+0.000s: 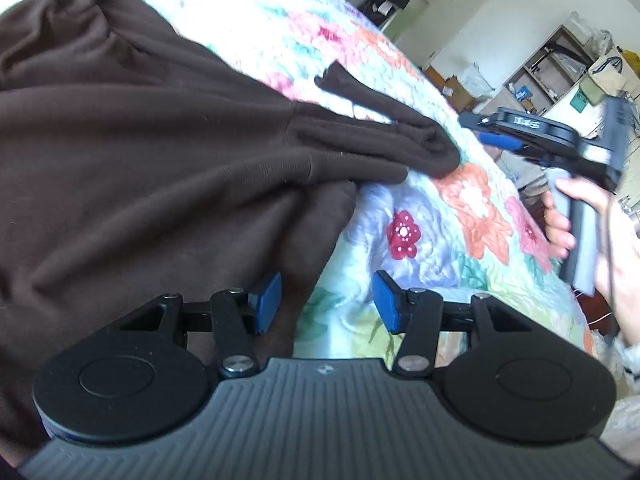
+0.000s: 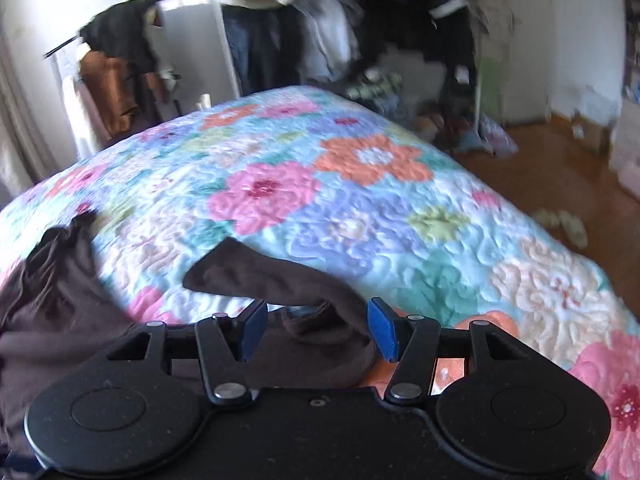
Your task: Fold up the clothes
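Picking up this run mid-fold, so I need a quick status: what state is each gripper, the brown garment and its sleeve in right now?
Left gripper: open, holding nothing, over the garment's edge.
Right gripper: open, sleeve between its pads, not clamped.
Brown garment: spread on the floral quilt, wrinkled, not folded.
Sleeve: lies bent and crumpled on the quilt.
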Available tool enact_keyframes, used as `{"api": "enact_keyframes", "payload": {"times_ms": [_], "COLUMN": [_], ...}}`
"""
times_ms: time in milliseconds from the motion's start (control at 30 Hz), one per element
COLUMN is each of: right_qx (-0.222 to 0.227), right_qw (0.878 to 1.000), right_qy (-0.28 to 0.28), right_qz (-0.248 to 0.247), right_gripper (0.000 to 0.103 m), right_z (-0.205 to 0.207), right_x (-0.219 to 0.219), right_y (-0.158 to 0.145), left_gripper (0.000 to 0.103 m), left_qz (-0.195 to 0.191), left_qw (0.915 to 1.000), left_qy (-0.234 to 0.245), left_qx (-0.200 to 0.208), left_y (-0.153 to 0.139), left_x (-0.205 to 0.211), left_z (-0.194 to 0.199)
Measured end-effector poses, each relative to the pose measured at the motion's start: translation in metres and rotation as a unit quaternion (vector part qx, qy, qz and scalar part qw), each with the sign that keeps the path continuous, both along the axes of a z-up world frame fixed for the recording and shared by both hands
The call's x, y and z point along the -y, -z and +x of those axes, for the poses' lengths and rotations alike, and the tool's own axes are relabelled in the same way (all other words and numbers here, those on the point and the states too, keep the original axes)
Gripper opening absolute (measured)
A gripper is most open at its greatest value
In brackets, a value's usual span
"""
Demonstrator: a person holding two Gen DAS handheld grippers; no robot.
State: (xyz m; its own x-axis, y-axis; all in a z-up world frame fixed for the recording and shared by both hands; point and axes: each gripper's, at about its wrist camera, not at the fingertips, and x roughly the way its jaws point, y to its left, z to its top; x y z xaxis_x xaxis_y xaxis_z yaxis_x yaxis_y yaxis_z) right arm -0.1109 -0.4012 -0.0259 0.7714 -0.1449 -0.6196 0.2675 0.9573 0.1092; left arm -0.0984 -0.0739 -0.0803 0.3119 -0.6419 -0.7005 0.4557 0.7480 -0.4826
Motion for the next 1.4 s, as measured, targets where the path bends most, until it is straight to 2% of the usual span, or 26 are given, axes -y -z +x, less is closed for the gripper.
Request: {"api": "enact_keyframes", "payload": {"times_ms": [100, 133, 233, 300, 367, 467, 667, 800, 833, 867, 900, 1000, 1133, 1233, 1300, 1367, 1400], "right_qx": [0.000, 0.000, 0.002, -0.004, 0.000, 0.001, -0.072, -0.109, -0.111, -0.099, -0.081, -0.029, 0.032, 0.022, 0.012, 0.005, 0.004], "right_qw": [1.000, 1.000, 1.000, 0.999, 0.998, 0.995, 0.986, 0.981, 0.980, 0.982, 0.985, 0.992, 0.995, 0.997, 0.994, 0.990, 0.991], "right_qy": [0.006, 0.000, -0.024, -0.040, -0.064, -0.095, -0.138, -0.151, -0.157, -0.152, -0.139, -0.102, -0.043, 0.025, 0.067, 0.096, 0.101], "right_qz": [0.024, 0.030, 0.020, 0.009, 0.004, -0.017, -0.062, -0.059, -0.051, -0.050, -0.055, -0.070, -0.088, -0.075, -0.087, -0.099, -0.089], "right_gripper": [0.061, 0.061, 0.061, 0.061, 0.061, 0.061, 0.063, 0.063, 0.057, 0.044, 0.011, 0.010, 0.010, 0.010, 0.010, 0.013, 0.014], "right_z": [0.008, 0.010, 0.020, 0.027, 0.032, 0.046, 0.095, 0.116, 0.118, 0.115, 0.111, 0.097, 0.080, 0.072, 0.066, 0.060, 0.056], "right_x": [0.010, 0.012, 0.013, 0.011, 0.009, 0.007, 0.011, 0.018, 0.020, 0.023, 0.027, 0.038, 0.058, 0.098, 0.120, 0.134, 0.136], "right_y": [0.000, 0.001, 0.006, 0.009, 0.008, 0.007, 0.025, 0.048, 0.051, 0.049, 0.044, 0.029, 0.012, 0.021, 0.028, 0.034, 0.035], "left_gripper": [0.052, 0.048, 0.000, 0.000, 0.000, 0.000, 0.000, 0.000, 0.000, 0.000, 0.000, 0.000, 0.000, 0.000, 0.000, 0.000, 0.000], "left_qz": [0.012, 0.021, 0.056, 0.005, -0.034, -0.024, 0.005, 0.022, 0.024, 0.024, 0.023, 0.023, 0.018, 0.024, 0.026, 0.027, 0.027], "left_qw": [0.9999, 0.9996, 0.9982, 0.9982, 0.9949, 0.9948, 0.9965, 0.9972, 0.9970, 0.9970, 0.9969, 0.9956, 0.9941, 0.9944, 0.9943, 0.9939, 0.9937], "left_qy": [-0.008, -0.009, -0.018, -0.040, -0.054, -0.060, -0.037, -0.022, -0.023, -0.024, -0.026, -0.036, -0.041, -0.039, -0.040, -0.040, -0.041], "left_qx": [0.009, 0.019, 0.012, -0.045, -0.079, -0.079, -0.075, -0.068, -0.070, -0.070, -0.071, -0.084, -0.098, -0.095, -0.095, -0.099, -0.101], "left_y": [0.007, 0.009, 0.012, 0.016, 0.015, 0.006, -0.003, -0.003, -0.003, -0.003, -0.003, 0.005, 0.011, 0.011, 0.011, 0.013, 0.014], "left_x": [0.015, 0.020, 0.020, 0.004, -0.014, -0.027, -0.036, -0.034, -0.034, -0.036, -0.038, -0.043, -0.043, -0.041, -0.040, -0.040, -0.040], "left_z": [0.003, 0.002, -0.001, -0.001, -0.004, -0.013, -0.020, -0.020, -0.020, -0.021, -0.021, -0.019, -0.018, -0.020, -0.021, -0.022, -0.021]}}
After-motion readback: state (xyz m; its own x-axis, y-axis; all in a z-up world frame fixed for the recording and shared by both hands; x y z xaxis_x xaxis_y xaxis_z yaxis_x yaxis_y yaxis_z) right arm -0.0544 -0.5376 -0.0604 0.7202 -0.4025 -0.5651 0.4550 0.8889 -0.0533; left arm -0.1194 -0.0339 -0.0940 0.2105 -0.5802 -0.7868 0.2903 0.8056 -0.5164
